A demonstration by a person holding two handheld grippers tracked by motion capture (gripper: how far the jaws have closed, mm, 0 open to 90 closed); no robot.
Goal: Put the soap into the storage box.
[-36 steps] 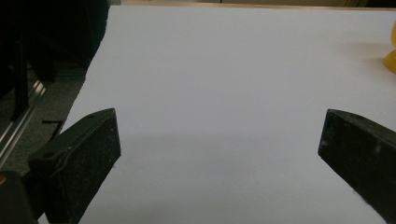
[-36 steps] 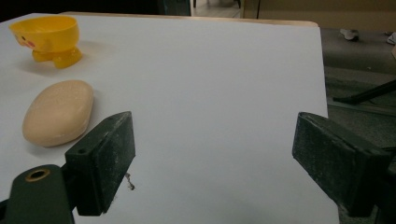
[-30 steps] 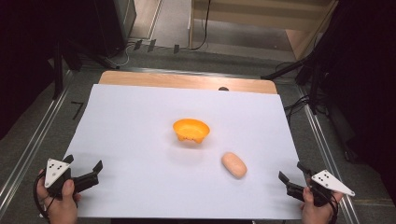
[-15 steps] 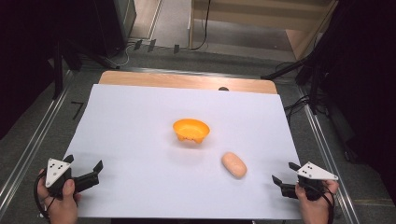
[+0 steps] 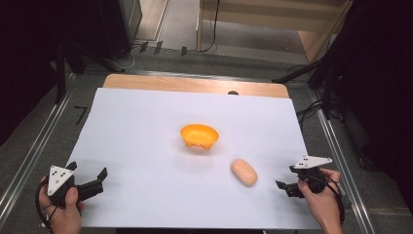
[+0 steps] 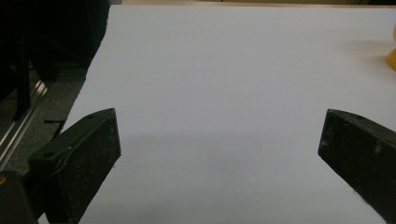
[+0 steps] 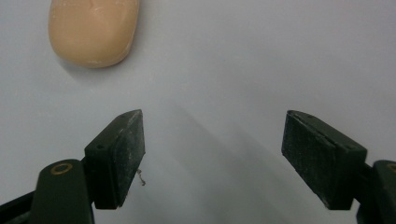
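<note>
An orange bowl [image 5: 199,135] stands near the middle of the white sheet [image 5: 146,126]; its edge shows at the right border of the left gripper view [image 6: 391,58]. A pale tan oval lump [image 5: 244,172] lies to the bowl's front right and appears at the upper left of the right gripper view [image 7: 93,30]. My right gripper [image 5: 286,178] is open just right of the lump, pointing down at the sheet, its jaws [image 7: 212,140] holding nothing. My left gripper [image 5: 89,171] rests open at the sheet's front left corner, with only bare sheet between its jaws [image 6: 219,135].
The white sheet covers a wooden table whose far edge [image 5: 195,84] is bare. Metal rails [image 5: 29,156] run along both sides of the table. Cables and dark stands [image 5: 311,73] lie on the floor behind and to the right.
My right gripper has moved left onto the sheet toward the tan lump and tipped downward. The left gripper, the bowl and the lump have stayed put.
</note>
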